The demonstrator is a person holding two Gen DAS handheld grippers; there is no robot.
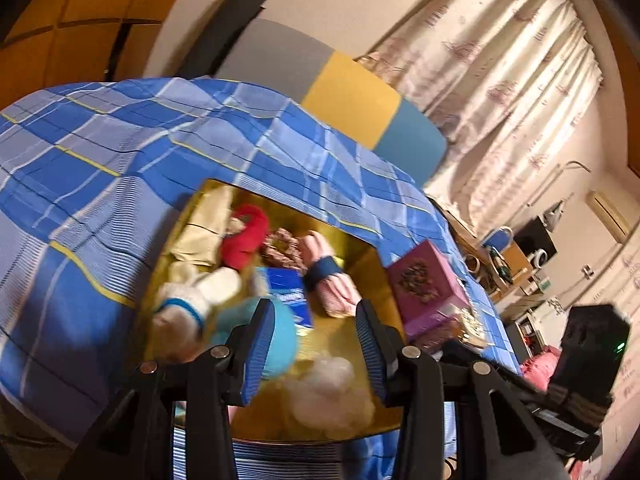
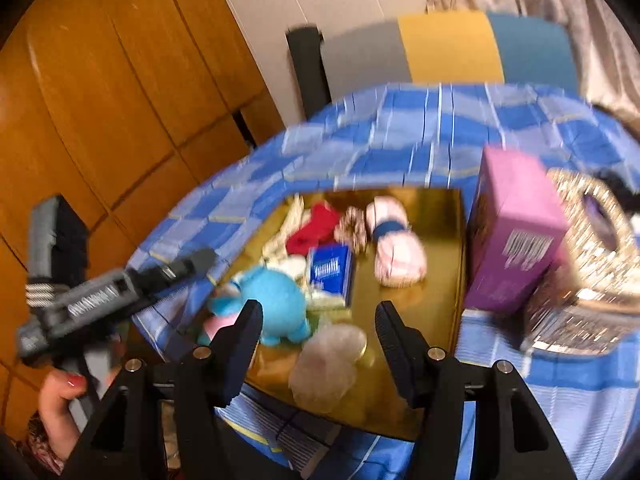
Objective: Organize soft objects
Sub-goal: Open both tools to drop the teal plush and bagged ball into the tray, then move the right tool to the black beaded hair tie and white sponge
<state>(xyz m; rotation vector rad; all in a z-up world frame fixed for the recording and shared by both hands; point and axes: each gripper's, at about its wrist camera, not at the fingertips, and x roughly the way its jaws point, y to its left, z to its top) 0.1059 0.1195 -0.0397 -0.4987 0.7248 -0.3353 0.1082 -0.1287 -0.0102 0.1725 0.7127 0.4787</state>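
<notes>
Left wrist view: the left claw [image 1: 316,344] hangs released, nothing between its pads, over a gold tray [image 1: 372,264] at lower centre holding a blurred blue plush [image 1: 280,332], red sock [image 1: 246,236] and pink roll [image 1: 332,280].

Right wrist view: the right claw [image 2: 320,344] gapes empty above the same tray [image 2: 440,248]; the round blue plush [image 2: 276,300] sits lower centre-left.

Both wrist views look down, close, onto the gold tray [image 1: 360,264].

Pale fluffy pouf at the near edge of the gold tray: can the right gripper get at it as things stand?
Probably yes. The right gripper is open with nothing between its pads, and the pale pouf lies just ahead of it on the gold tray. The blue plush sits close on the left, but nothing covers the pouf.
</notes>
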